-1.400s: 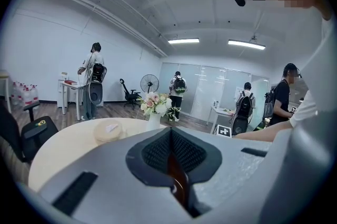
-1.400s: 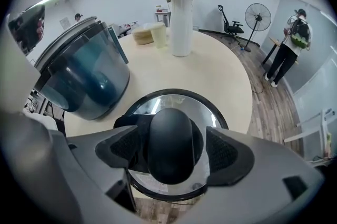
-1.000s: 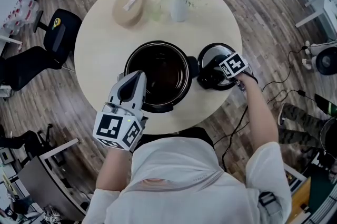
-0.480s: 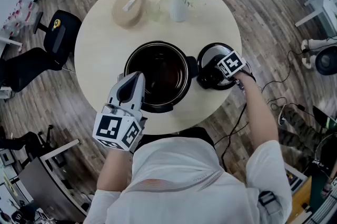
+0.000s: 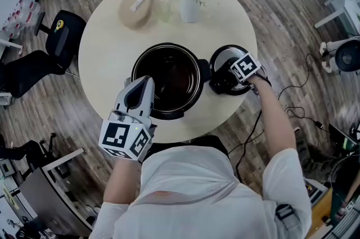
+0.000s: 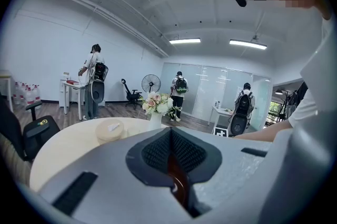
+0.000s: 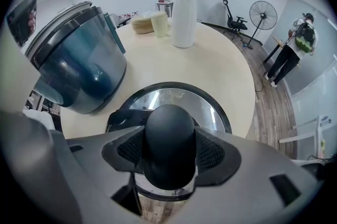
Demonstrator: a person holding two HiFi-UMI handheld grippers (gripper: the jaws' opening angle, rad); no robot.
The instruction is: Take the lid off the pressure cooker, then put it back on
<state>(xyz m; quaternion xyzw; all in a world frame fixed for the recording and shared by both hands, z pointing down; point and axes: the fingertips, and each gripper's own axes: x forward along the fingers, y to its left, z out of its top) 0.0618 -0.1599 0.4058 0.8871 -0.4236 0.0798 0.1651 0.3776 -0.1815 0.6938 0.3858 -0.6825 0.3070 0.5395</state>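
The pressure cooker pot stands open and dark inside at the middle of the round table; the right gripper view shows its bluish body. Its lid lies on the table just right of the pot, steel face up. My right gripper points down onto the lid, and its jaws have just been closing; their pads now press both sides of the black knob. My left gripper is shut, its tips over the pot's near left rim; I cannot tell whether they touch it.
A white vase of flowers and a round beige box stand on the far part of the table. A black office chair is off its left edge. People stand far off in the left gripper view.
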